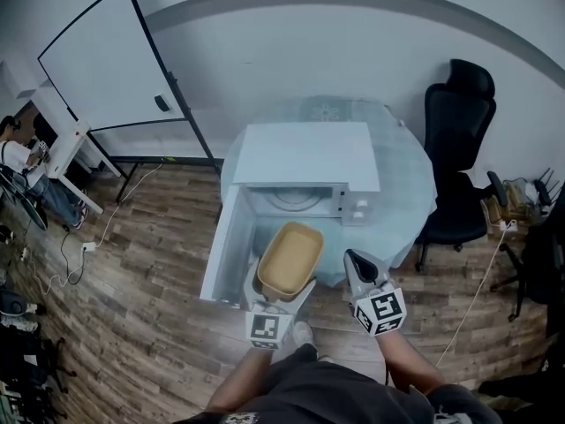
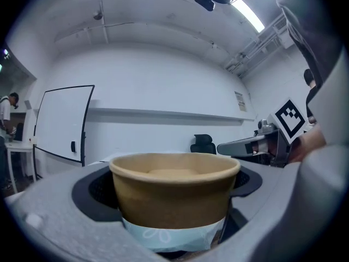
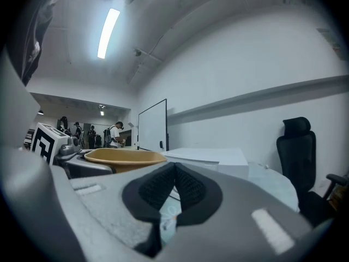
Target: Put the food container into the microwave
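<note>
Left gripper (image 1: 284, 297) clamps food container (image 1: 290, 256) | right gripper (image 1: 357, 263) closed, empty | I feed it level into microwave (image 1: 305, 157) mouth.

The head view is dim, grey-blue and flat, with soft, even light and hardly any shadow. Fisheye distortion bends the wall and floor (image 1: 150, 263), and the corners go dark. The whiteboard (image 1: 106, 56) is the palest patch. In the right gripper view a ceiling strip light (image 3: 109, 33) glares white. Both gripper views are black at the corners and blurred in the near foreground, while the container (image 2: 174, 192) is fairly sharp.
</note>
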The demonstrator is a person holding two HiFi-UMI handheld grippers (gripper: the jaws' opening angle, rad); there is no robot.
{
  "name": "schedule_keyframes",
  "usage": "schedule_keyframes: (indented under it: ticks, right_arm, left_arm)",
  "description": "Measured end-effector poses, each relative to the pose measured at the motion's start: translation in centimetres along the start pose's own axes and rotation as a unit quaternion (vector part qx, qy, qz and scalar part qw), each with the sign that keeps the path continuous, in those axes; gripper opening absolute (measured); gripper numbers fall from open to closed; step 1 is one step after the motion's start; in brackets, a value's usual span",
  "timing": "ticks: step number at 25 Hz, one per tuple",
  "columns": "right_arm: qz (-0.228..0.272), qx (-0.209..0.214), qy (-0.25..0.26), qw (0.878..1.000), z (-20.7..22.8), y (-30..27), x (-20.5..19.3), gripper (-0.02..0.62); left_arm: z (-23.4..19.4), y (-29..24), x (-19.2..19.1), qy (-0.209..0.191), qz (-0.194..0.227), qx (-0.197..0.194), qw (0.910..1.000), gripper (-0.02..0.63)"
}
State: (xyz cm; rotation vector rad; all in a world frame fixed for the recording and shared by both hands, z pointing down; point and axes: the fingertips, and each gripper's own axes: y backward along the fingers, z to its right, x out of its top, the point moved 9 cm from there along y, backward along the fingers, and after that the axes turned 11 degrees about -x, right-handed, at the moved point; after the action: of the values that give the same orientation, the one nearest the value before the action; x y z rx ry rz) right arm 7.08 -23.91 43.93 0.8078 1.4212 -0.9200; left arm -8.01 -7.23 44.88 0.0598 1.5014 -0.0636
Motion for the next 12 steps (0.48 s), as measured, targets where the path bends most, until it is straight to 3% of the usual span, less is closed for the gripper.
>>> schedule_keyframes:
  ticks: [12]
  right_arm:
    - [-0.042,-0.005,0.014,0.999,-0.1,-7.9,-0.9,0.002]
  left_arm:
    - [-7.3,-4.1,-3.4,0.033,-0.016,0.01,0.9993,0.572]
